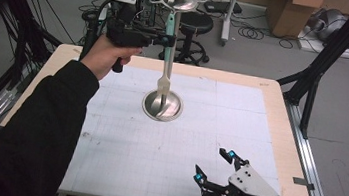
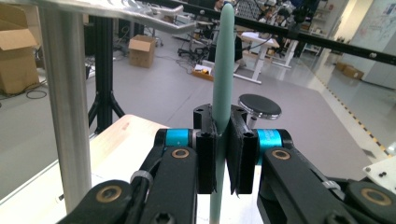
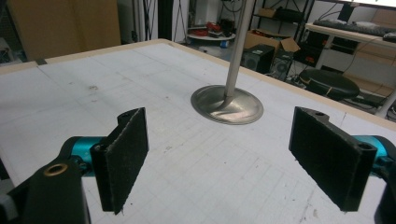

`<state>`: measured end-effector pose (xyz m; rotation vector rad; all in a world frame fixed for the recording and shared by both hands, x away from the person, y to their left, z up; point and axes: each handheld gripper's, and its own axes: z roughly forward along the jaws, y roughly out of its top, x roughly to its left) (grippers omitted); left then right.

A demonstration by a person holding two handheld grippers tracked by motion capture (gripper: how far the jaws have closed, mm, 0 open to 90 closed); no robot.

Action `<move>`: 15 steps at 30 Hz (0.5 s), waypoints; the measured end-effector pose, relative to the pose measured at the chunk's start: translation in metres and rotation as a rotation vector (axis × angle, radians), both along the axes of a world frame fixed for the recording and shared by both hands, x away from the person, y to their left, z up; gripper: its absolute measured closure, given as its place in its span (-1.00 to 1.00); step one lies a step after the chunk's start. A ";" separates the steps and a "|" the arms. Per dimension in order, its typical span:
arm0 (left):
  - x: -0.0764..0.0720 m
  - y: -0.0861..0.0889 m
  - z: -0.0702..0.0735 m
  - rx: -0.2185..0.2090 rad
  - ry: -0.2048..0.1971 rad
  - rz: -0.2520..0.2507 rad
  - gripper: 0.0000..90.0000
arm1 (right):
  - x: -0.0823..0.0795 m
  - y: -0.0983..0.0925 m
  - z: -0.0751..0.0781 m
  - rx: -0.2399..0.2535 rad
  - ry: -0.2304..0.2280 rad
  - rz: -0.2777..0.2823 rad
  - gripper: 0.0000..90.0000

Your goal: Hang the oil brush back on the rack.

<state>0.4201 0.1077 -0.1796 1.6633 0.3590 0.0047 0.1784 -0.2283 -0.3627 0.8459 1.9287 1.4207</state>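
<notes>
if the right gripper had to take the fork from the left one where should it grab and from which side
Grab the bare silver neck of the fork, below the left gripper, which is already clamped on the green handle. The fork hangs upright, so bring the open right gripper in level from the near side, jaws either side of the neck.

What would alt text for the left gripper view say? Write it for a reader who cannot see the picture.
The left gripper has its two black jaws shut on a pale green utensil handle that stands upright between them. A metal stand pole rises at the left above the table edge; a round black stool and a lab floor lie beyond.
</notes>
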 end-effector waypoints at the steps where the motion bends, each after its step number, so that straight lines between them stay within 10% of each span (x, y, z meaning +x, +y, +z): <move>1: 0.001 0.000 0.000 0.000 -0.001 0.001 0.84 | 0.000 0.001 -0.001 0.000 0.008 0.001 -0.59; 15: 0.007 -0.005 0.007 0.041 -0.001 -0.007 0.84 | 0.001 0.002 -0.002 -0.010 0.010 0.011 -0.59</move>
